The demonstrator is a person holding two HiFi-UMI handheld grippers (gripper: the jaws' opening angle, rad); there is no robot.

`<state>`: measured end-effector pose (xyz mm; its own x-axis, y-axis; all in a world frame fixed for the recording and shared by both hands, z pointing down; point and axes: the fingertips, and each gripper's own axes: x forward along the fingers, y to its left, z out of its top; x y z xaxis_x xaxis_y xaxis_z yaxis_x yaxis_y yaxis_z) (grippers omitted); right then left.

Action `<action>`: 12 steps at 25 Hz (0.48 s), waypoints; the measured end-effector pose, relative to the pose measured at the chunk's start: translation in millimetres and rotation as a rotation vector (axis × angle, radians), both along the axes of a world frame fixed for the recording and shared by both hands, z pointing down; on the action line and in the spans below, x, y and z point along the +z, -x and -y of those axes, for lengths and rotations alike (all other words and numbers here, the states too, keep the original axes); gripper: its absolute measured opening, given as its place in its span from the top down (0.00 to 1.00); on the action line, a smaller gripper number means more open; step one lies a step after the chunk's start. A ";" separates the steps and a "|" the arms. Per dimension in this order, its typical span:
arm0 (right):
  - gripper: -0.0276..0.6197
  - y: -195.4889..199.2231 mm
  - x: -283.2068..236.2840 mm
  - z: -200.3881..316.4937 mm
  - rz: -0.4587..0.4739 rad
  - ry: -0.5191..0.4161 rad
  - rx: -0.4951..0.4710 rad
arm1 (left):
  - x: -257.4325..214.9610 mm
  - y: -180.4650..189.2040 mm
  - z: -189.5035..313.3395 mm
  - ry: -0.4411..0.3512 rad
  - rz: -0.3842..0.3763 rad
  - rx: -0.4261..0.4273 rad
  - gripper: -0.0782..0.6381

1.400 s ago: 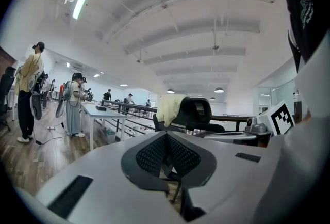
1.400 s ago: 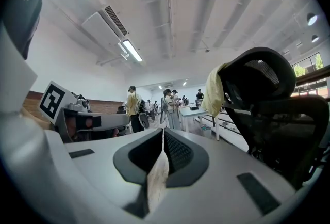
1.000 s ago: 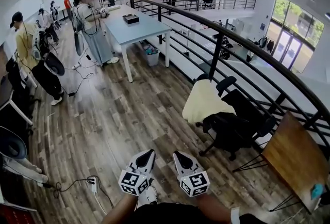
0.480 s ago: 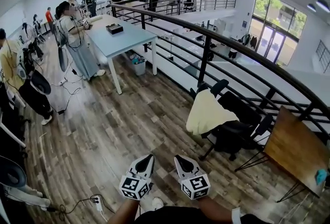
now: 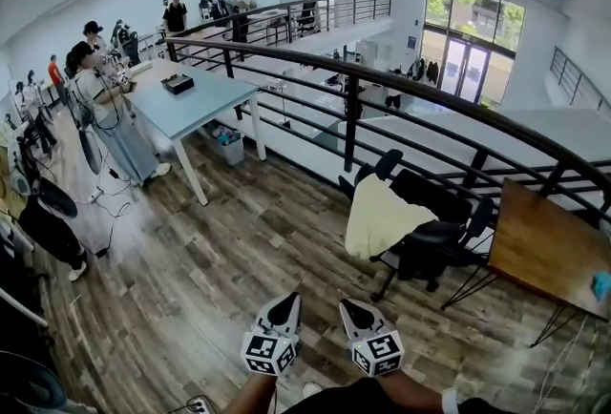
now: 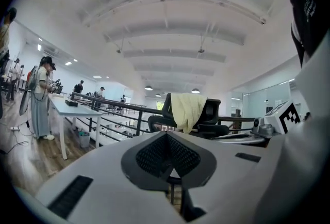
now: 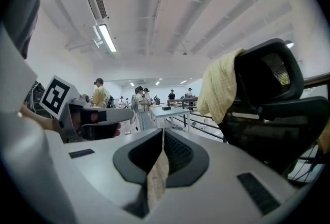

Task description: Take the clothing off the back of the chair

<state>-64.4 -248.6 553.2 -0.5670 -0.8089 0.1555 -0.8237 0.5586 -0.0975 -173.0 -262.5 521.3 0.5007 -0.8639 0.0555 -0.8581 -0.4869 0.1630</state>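
A pale yellow garment [image 5: 380, 217] hangs over the back of a black office chair [image 5: 431, 233] by the railing, right of centre in the head view. My left gripper [image 5: 285, 303] and right gripper [image 5: 354, 307] are side by side low in that view, some way short of the chair, both pointing towards it. In the left gripper view the left gripper [image 6: 167, 135] has its jaws together with nothing in them, and the garment [image 6: 188, 109] hangs ahead on the chair [image 6: 212, 112]. The right gripper [image 7: 163, 133] is also shut and empty, with the garment [image 7: 219, 89] and chair [image 7: 268, 83] to its upper right.
A black metal railing [image 5: 382, 86] runs behind the chair. A wooden desk [image 5: 546, 250] stands to the chair's right. A light blue table [image 5: 196, 102] and several people [image 5: 100, 107] are at the far left. A power strip [image 5: 199, 403] lies on the plank floor near my feet.
The view has swung right, so the people and the blue table have slid left. Both grippers have come a little closer to the chair and stayed shut.
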 end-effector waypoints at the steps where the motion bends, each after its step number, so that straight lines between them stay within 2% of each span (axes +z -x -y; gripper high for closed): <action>1: 0.92 -4.1 1.7 0.3 -0.001 -0.001 0.011 | 0.6 -4.4 2.0 0.001 0.001 0.018 0.88; 6: 0.92 -33.8 -2.7 13.1 -0.003 -0.031 0.062 | -3.7 -38.9 13.3 0.023 0.038 0.113 0.88; 12: 0.92 -71.6 -28.6 32.1 -0.010 -0.081 0.132 | -20.5 -74.2 30.1 -0.001 0.035 0.165 0.88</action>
